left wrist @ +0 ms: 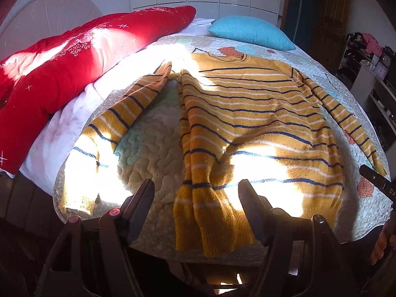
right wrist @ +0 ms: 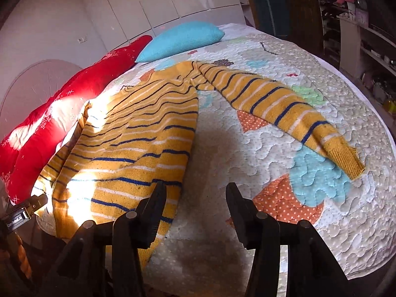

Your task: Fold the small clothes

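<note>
Sunlit bed, striped sweater spread flat, both claws parted and empty above its hem.

Left claw (left wrist: 196, 193) hung open over the hem's left corner, right claw (right wrist: 195, 198) open beside the hem's right corner on the bed (right wrist: 284, 222). The sweater (left wrist: 259, 118) lay face down or up, I could not tell. Best next: grip a sleeve cuff (right wrist: 346, 160) squarely and fold inward. Glare washed out the hem.

Counted: one striped sweater (left wrist: 259, 113), one red pillow (left wrist: 74, 57), one blue cushion (left wrist: 250, 32), two grippers (left wrist: 196, 195) (right wrist: 195, 198).
</note>
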A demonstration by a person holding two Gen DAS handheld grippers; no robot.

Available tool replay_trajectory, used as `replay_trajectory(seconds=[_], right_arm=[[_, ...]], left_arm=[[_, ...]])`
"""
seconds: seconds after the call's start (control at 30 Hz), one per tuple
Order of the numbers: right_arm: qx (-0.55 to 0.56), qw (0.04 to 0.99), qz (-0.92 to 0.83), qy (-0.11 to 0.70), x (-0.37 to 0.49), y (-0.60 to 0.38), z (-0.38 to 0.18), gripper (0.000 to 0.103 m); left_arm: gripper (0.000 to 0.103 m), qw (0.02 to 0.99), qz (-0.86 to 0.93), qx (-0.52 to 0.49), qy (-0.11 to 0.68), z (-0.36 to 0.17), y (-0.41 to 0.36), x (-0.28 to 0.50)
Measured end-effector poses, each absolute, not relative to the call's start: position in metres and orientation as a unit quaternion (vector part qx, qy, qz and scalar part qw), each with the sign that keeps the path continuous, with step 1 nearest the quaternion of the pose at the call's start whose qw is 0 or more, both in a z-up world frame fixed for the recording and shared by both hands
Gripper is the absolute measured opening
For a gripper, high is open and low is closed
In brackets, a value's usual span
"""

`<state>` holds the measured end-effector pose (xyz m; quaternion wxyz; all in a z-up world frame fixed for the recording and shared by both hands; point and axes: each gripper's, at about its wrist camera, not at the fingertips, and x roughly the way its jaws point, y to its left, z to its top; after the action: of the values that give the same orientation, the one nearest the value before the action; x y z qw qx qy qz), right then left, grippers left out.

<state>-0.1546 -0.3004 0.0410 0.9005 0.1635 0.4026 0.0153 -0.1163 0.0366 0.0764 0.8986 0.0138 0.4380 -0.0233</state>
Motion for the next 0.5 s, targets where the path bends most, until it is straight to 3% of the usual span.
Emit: replay_trajectory(seconds=[0.5], right_arm=[[0.124, 0.908, 0.022, 0.399, -0.153, -0.273, 0.04, 0.064]], left_arm=[[0.073, 0.885, -0.071, 0.056, 0.458, 0.066, -0.004, -0.123]])
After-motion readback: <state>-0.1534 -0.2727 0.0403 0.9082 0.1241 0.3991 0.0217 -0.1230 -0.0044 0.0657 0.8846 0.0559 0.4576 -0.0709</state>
